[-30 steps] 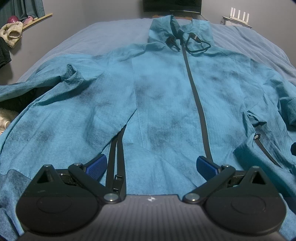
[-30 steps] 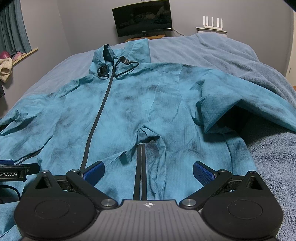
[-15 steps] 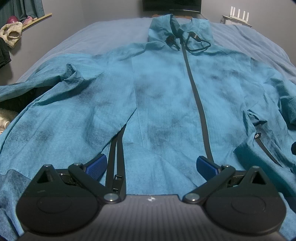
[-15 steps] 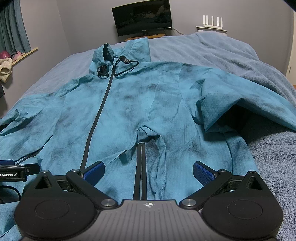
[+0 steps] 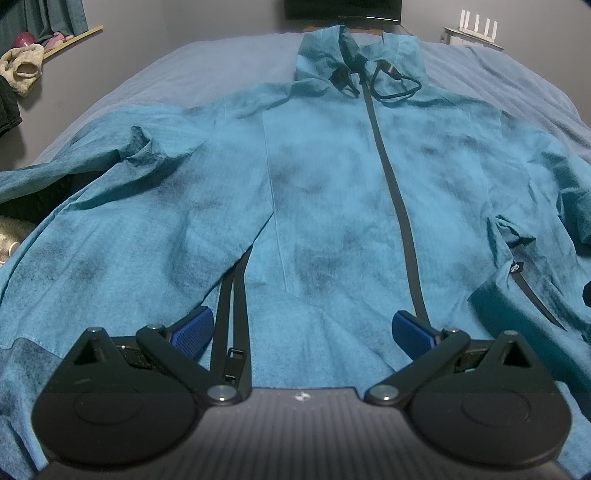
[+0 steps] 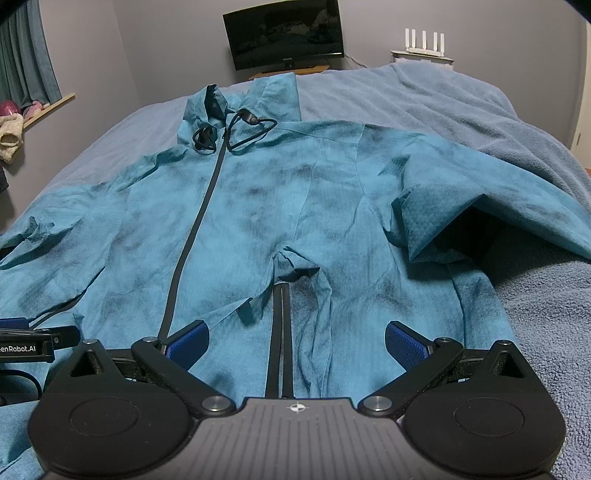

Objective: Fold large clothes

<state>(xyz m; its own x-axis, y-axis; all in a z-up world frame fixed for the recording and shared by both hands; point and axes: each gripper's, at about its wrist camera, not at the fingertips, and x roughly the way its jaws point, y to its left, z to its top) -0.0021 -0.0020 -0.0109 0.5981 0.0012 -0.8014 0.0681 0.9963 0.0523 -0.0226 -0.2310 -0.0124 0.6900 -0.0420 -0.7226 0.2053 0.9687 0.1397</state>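
Note:
A large teal zip jacket (image 5: 332, 177) lies face up on the bed, collar away from me, black front zipper (image 5: 395, 192) closed, sleeves spread to both sides. It also shows in the right wrist view (image 6: 258, 206). My left gripper (image 5: 303, 332) is open and empty, just above the hem, left of the front zipper. My right gripper (image 6: 297, 341) is open and empty above the hem on the jacket's right side, over a black pocket zipper (image 6: 280, 332). The left gripper's tip (image 6: 33, 338) shows at the left edge of the right wrist view.
A blue-grey bed cover (image 6: 424, 103) lies under the jacket, bunched at the right. A dark monitor (image 6: 284, 33) and a white router (image 6: 423, 48) stand by the far wall. A shelf (image 5: 55, 44) with small items is on the left wall.
Both grippers stay open above the hem. The views have crept very slightly forward; the jacket has not moved.

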